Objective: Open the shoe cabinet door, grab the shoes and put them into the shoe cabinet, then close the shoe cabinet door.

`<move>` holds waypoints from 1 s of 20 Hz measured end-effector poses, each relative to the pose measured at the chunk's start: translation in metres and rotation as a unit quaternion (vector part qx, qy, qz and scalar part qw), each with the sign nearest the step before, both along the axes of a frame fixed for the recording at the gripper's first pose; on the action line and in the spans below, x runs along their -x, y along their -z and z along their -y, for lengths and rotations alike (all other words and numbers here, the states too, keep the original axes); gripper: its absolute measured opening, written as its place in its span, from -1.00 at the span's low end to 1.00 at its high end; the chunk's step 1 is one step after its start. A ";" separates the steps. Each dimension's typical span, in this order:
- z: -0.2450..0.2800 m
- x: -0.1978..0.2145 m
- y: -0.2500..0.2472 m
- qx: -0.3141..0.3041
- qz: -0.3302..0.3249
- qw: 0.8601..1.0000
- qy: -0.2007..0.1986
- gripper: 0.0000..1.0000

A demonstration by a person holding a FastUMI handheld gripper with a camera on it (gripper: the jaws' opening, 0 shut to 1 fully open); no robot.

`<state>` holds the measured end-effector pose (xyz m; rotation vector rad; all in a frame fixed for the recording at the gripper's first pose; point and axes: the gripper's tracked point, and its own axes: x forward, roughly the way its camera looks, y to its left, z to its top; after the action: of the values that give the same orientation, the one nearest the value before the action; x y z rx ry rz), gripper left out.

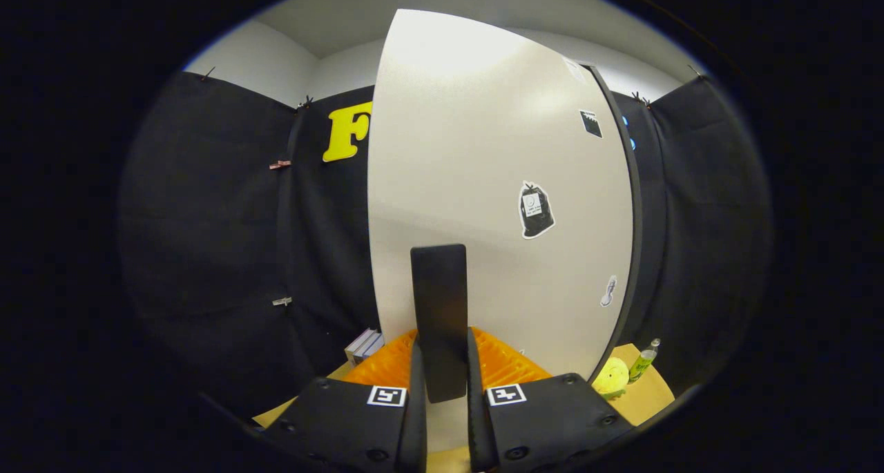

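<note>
Gripper view rides low behind the jaws, facing the cabinet door (pixel 497 204) close up.

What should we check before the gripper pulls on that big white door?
1. Fingers around handle: ok. The gripper has a finger either side of the dark flat upright handle.
2. Both fingers pressing it: cannot tell.
3. Handle fixed to the white cabinet door: ok.
4. Door open or closed: cannot tell.
5. Swing path: cannot tell; a round yellow-green toy and a small green bottle stand on the wooden surface beyond the door's edge.
6. Shoes located: cannot tell.
</note>
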<state>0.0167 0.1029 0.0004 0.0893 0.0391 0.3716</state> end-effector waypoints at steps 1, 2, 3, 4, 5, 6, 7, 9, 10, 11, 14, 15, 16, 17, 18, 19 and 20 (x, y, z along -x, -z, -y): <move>0.007 0.005 -0.001 0.001 0.000 1.000 0.000 -0.45; 0.014 0.010 0.000 0.000 0.001 1.000 0.001 -0.45; 0.022 0.015 -0.001 0.000 0.001 1.000 0.002 -0.45; 0.031 0.021 -0.001 -0.003 0.000 1.000 0.003 -0.45; 0.039 0.026 -0.002 -0.003 -0.001 1.000 0.005 -0.45; 0.049 0.031 -0.002 -0.002 -0.001 1.000 0.007 -0.45; 0.057 0.035 -0.003 -0.003 0.001 1.000 0.009 -0.45; 0.075 0.044 -0.003 -0.006 0.001 1.000 0.010 -0.45; 0.087 0.049 -0.003 -0.008 -0.001 1.000 0.010 -0.46; 0.097 0.052 -0.004 -0.010 -0.002 1.000 0.012 -0.46; 0.118 0.053 -0.004 -0.001 0.002 1.000 0.020 -0.54; 0.127 0.057 -0.004 0.000 0.000 1.000 0.023 -0.54; 0.134 0.058 -0.004 0.001 -0.001 1.000 0.024 -0.55; 0.142 0.060 -0.004 0.001 -0.005 1.000 0.025 -0.55; 0.148 0.061 -0.004 -0.001 -0.007 1.000 0.026 -0.55; 0.154 0.061 -0.005 -0.003 -0.010 1.000 0.027 -0.54; 0.160 0.061 -0.006 -0.005 -0.011 1.000 0.028 -0.55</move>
<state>-0.0440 -0.0567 0.0061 0.1050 0.0564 0.3142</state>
